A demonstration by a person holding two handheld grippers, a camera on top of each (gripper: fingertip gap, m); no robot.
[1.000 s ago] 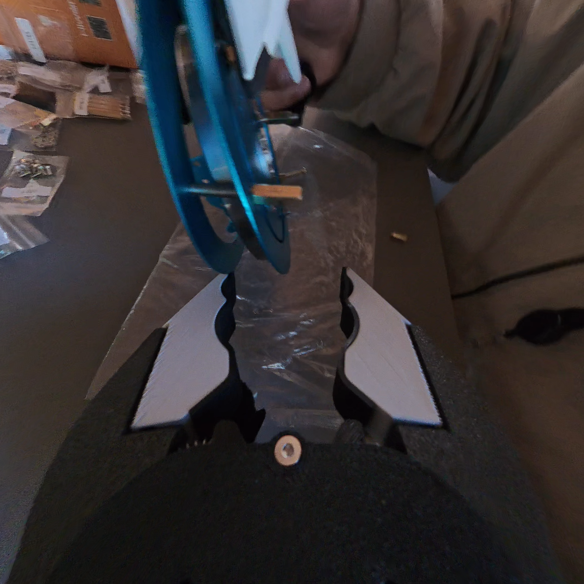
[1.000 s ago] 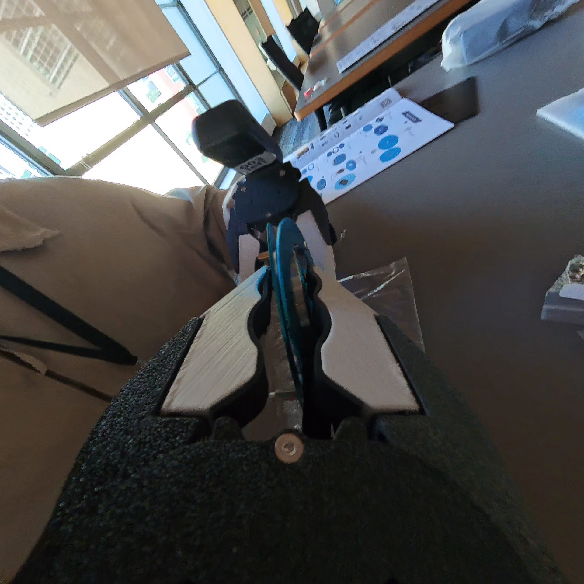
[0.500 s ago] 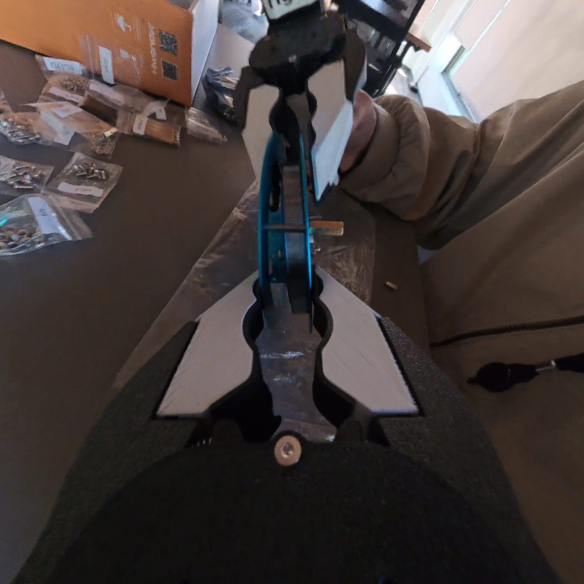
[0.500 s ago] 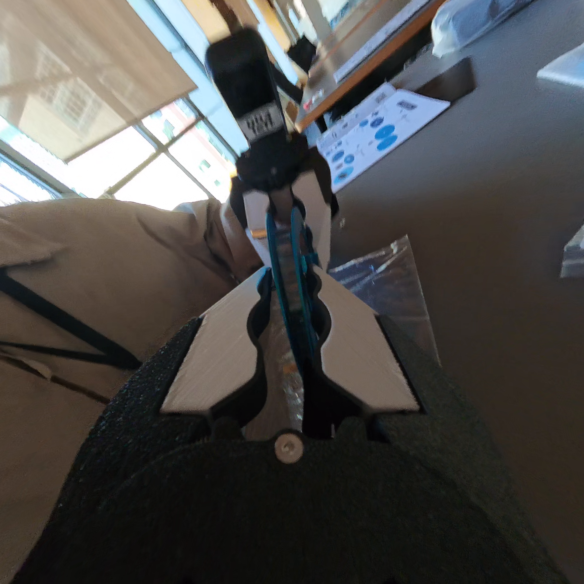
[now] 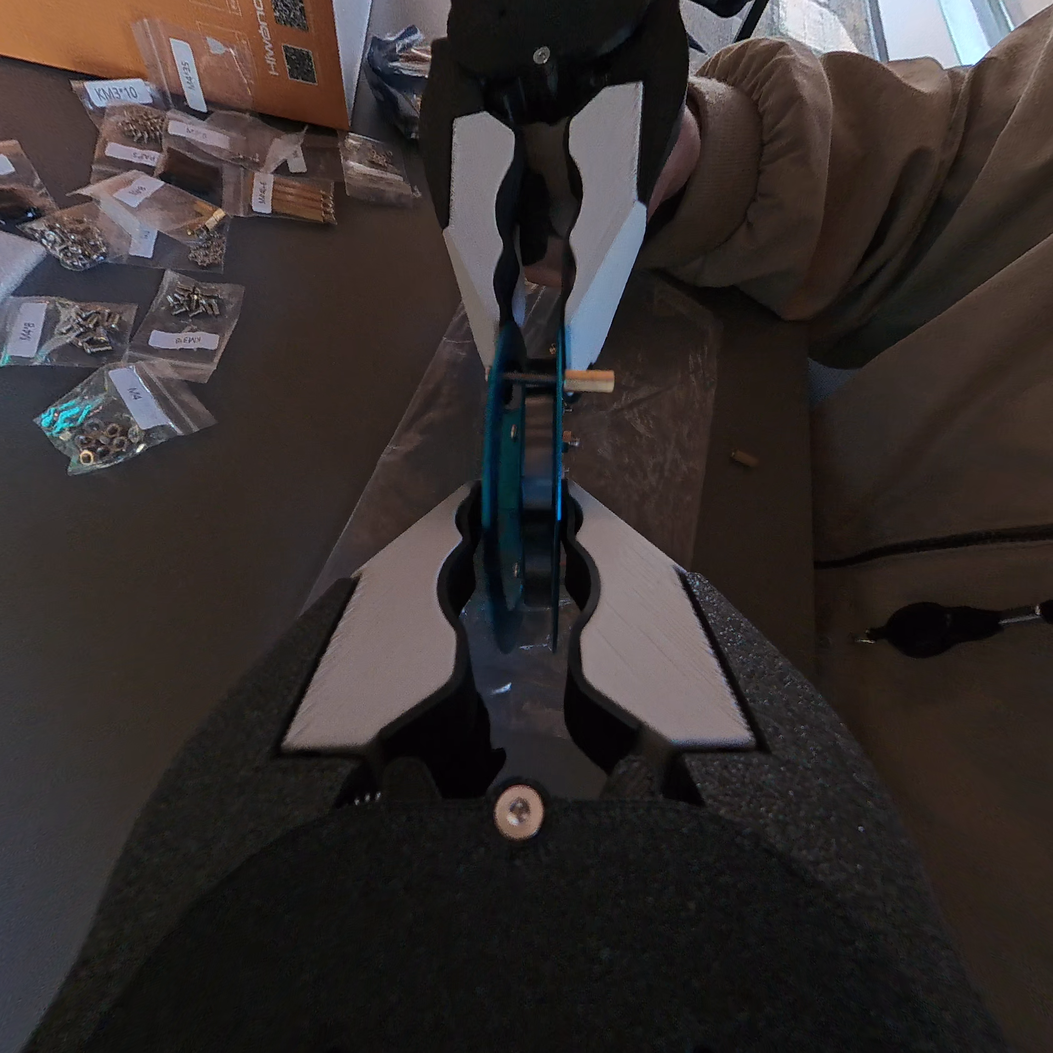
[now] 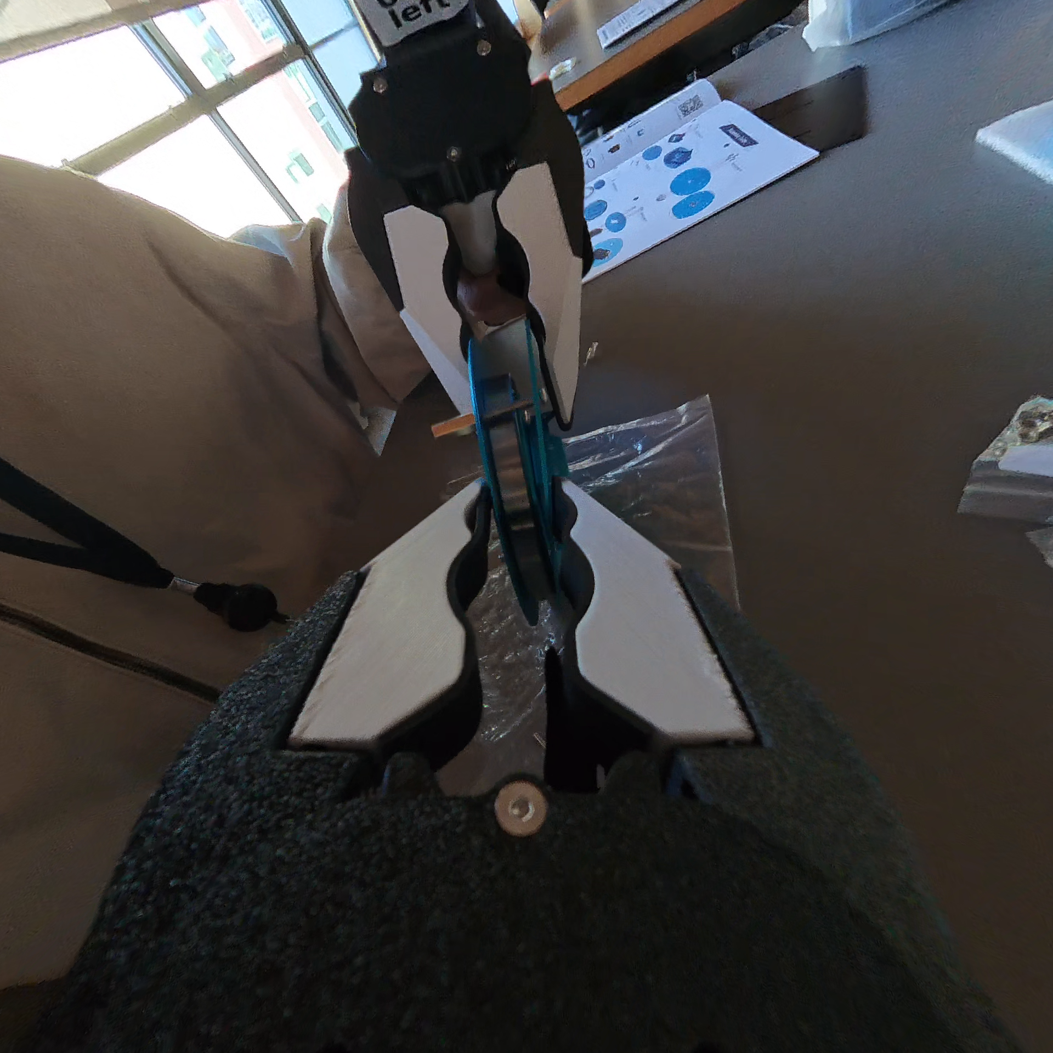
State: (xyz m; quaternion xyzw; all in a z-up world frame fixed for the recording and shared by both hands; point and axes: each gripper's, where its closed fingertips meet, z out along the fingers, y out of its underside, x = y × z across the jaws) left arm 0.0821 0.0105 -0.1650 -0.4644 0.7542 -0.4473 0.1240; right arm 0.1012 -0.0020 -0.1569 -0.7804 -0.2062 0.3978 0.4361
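Blue anodised metal: two-disc assembly [image 5: 521, 513], seen edge-on, discs parallel w/ a dark gap and thin spacer rods between them. It is held in the air above a clear plastic bag [image 5: 638, 444] that lies flat on the dark tabletop [image 5: 228, 570].

- L: left gripper [image 5: 521, 490], jaws narrowed onto the near rim of the assembly, one white fingertip against each outer disc face; the wavy inner pads behind the tips stand clear of the metal.
- R: right gripper [image 5: 538, 356], facing the left one, jaws pinching the far rim of the same assembly. In the right wrist view its own tips [image 6: 524, 490] bracket both discs likewise, and the left gripper shows opposite.
- Brass standoff [image 5: 590, 380]: juts sideways from one disc face, just beside a right-gripper fingertip.
- Loose brass piece [image 5: 743, 458]: on the table, apart from the bag, near the person's tan sleeve [image 5: 826, 199].
- Bkgd, left wrist view: small zip bags of screws and nuts [image 5: 85, 330], scattered, well apart from the grippers; orange carton [image 5: 171, 45] behind them.
- Bkgd, right wrist view: printed sheet w/ blue diagrams [image 6: 684, 188], far across the table; windows [image 6: 171, 114] behind the person.
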